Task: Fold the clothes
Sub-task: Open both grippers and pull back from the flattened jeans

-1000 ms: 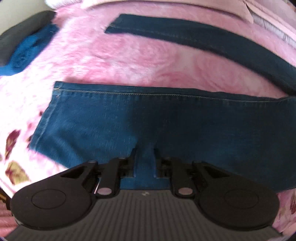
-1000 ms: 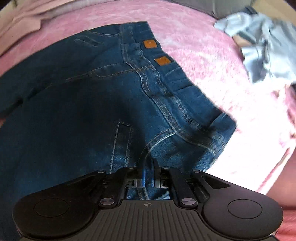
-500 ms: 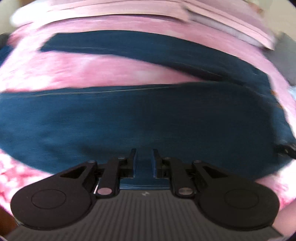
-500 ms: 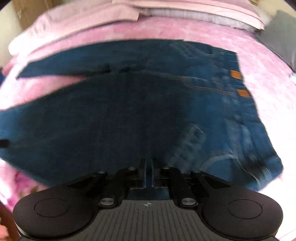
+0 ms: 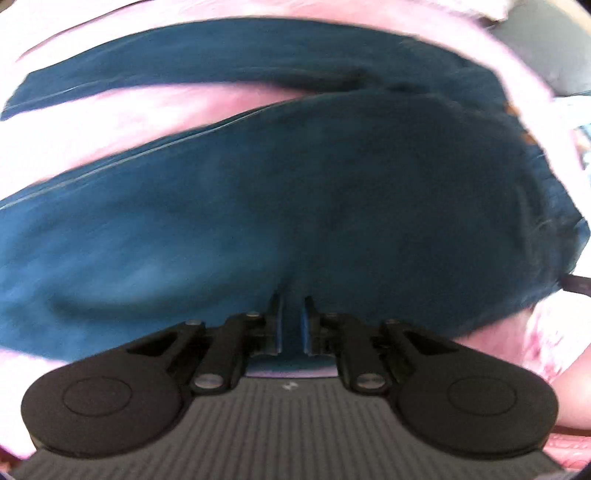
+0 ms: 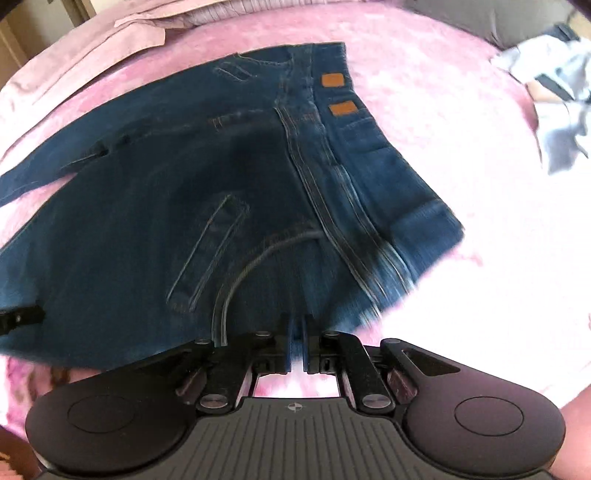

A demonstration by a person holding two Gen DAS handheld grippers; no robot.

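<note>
Jeans [image 6: 229,206]: dark blue denim, spread across the pink plush bedcover [image 6: 424,92]; waistband with two tan patches [image 6: 332,80] at the far right, one leg [image 5: 192,70] trailing away to the left, a gap of pink between it and the near leg.
Handling, judged: heavy, limp cloth with stiff seams and waistband; it should drape and drag, not slide, on the plush; not fragile.
Where to hold, judged: double-stitched edges and hems, where layers are thick and a pinch should not slip.
Left gripper [image 5: 291,314]: jaws narrowly apart and just closing a little further, with a fold of the near denim edge pinched between the blue pads.
Right gripper [image 6: 295,332]: jaws pressed almost together, clamping the near edge of the seat close to a curved pocket seam [image 6: 251,266].
Surroundings: pale pink bedding [image 6: 122,33] at the head of the bed; a crumpled light blue garment [image 6: 554,92] well apart to the right.
</note>
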